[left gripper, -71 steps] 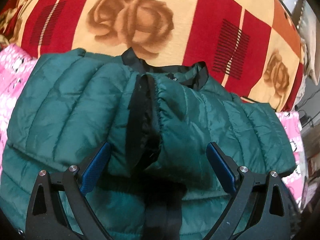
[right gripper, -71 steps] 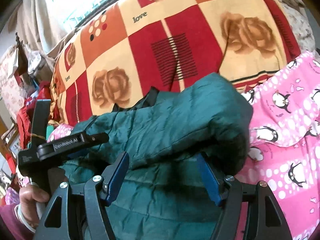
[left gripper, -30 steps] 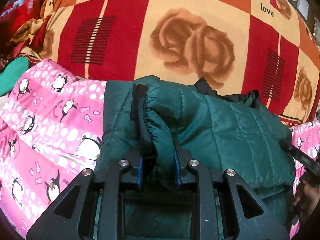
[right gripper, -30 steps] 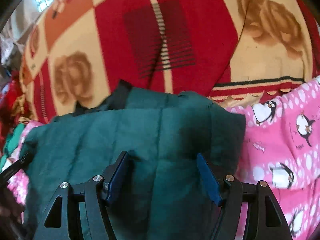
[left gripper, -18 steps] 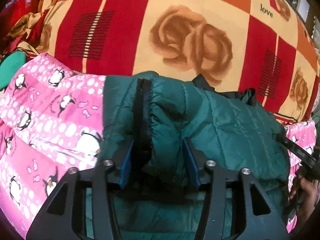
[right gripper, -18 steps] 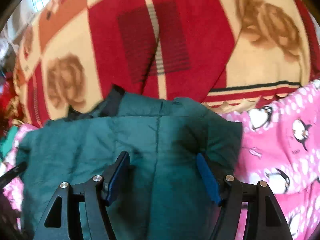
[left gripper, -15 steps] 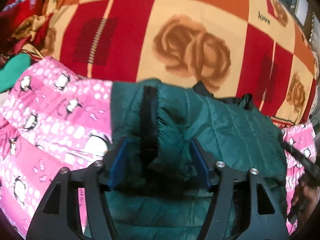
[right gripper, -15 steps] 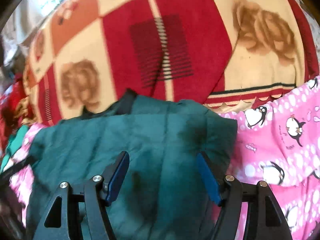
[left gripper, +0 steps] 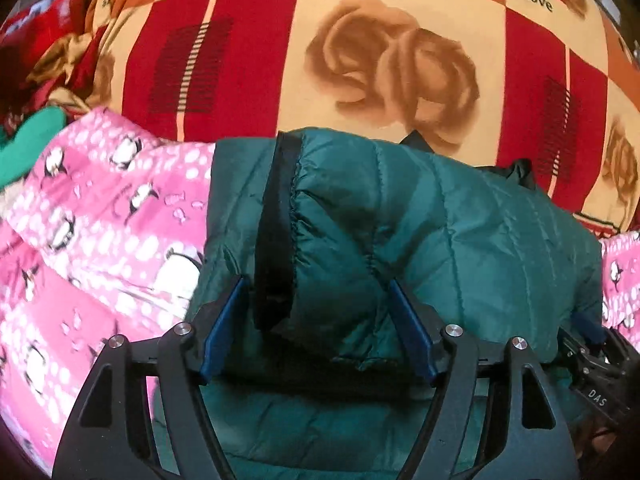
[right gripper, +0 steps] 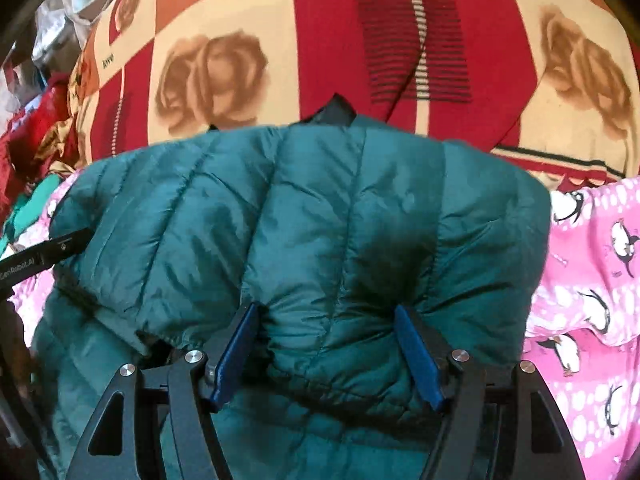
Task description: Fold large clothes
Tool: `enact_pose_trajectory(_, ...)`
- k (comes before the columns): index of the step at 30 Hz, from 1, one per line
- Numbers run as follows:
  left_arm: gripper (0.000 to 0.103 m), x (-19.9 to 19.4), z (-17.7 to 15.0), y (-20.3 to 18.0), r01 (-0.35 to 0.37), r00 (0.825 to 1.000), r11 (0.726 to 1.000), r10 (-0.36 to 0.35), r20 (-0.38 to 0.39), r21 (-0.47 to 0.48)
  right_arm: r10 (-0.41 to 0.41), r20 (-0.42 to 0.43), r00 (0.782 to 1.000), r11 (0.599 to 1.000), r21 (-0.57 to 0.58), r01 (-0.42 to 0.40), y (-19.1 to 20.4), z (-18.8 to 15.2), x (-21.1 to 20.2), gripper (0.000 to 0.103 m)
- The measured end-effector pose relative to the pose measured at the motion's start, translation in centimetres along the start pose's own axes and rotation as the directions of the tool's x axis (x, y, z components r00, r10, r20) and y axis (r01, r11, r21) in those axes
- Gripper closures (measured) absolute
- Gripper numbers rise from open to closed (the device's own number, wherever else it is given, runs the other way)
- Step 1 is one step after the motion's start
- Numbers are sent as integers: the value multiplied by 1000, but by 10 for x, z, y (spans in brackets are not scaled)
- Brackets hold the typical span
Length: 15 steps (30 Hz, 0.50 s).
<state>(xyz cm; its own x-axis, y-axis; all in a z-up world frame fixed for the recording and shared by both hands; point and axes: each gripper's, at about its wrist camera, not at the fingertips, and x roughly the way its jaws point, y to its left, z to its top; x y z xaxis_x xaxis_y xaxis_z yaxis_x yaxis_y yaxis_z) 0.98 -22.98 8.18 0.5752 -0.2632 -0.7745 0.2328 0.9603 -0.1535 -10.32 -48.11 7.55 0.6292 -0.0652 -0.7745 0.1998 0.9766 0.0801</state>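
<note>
A dark green quilted jacket [left gripper: 460, 236] lies folded on a bed, resting on a pink penguin-print sheet [left gripper: 100, 224] with its far edge against a red, cream and orange rose-patterned blanket [left gripper: 392, 52]. Its long axis runs side to side across both views, and its black collar [right gripper: 334, 111] points away from the cameras toward the blanket. The upper layer is doubled over a lower layer that shows beneath it near the cameras. In the left wrist view a black zipper band [left gripper: 276, 232] runs from the far edge down toward the left claw [left gripper: 316, 328], whose blue-padded fingers [left gripper: 222, 328] stand spread apart on either side of the puffed fold, loosely flanking it without pinching it. In the right wrist view the right claw [right gripper: 326, 356] is likewise spread wide, its fingers [right gripper: 418, 360] pressed into the bulging padding at the near edge of the upper layer, straddling a hump of fabric but not clenched on it. The left claw's black body shows at the left edge of that view, beside the jacket's left end. A heap of red and teal cloth [right gripper: 36, 148] sits beyond the sheet at far left.
</note>
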Motion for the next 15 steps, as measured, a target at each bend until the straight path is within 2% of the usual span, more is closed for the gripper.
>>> enact_pose_trajectory(3,30,-1,-3,-1,-7,1000,1000,7,13,2,21,4,1000,1000,23,-21,-5,6,-13,35)
enact_pose_trajectory(8,28,0,-5,-1,-13,1000,1000,13,8,1,51,101,994,998,18,-53,7,20,-43,35)
enact_pose_trajectory(11,26,2,-6,-3,-17,1000,1000,17,12,1,75,89,993,997,-34,-72,31,32,-32,35)
enact_pose_trajectory(15,25,3,-7,-3,-22,1000,1000,22,14,7,37,18,999,997,-72,-36,53,33,6,35)
